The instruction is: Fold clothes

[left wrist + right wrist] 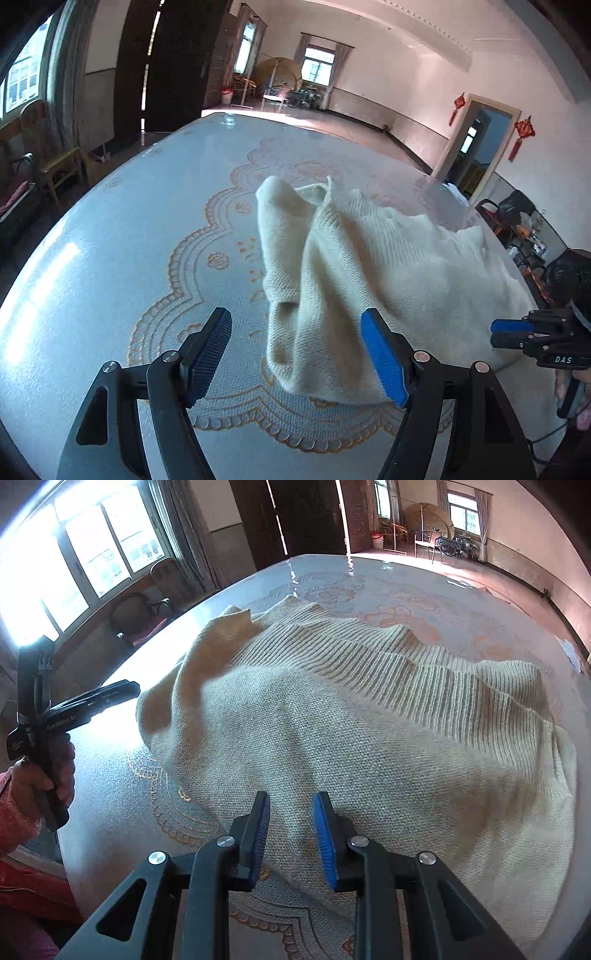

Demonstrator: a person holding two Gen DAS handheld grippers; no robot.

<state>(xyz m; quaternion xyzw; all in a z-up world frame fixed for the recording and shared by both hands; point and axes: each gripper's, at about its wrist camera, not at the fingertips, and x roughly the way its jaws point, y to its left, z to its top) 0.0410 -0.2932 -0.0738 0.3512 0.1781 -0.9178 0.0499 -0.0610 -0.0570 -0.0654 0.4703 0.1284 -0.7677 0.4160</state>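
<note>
Lying sweater [369, 738] below open tongs [290, 834]

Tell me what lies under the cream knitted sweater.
The cream knitted sweater lies crumpled on a pale tablecloth with an orange lace pattern, which shows all around it. Whatever sits beneath its heaped folds is covered and cannot be seen.

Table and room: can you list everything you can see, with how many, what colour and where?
sweater: one, cream knit, crumpled on the table
table: one, pale cover with orange lace pattern, under the sweater
windows: several, bright, along the walls
red knot ornaments: two, either side of a doorway
wooden chairs: a few, beside the table
left tongs: black with blue pads, open, over the sweater's edge
right tongs: black with blue pads, partly open above the sweater
hand: one, pink sleeve, holding the left tongs' handle
</note>
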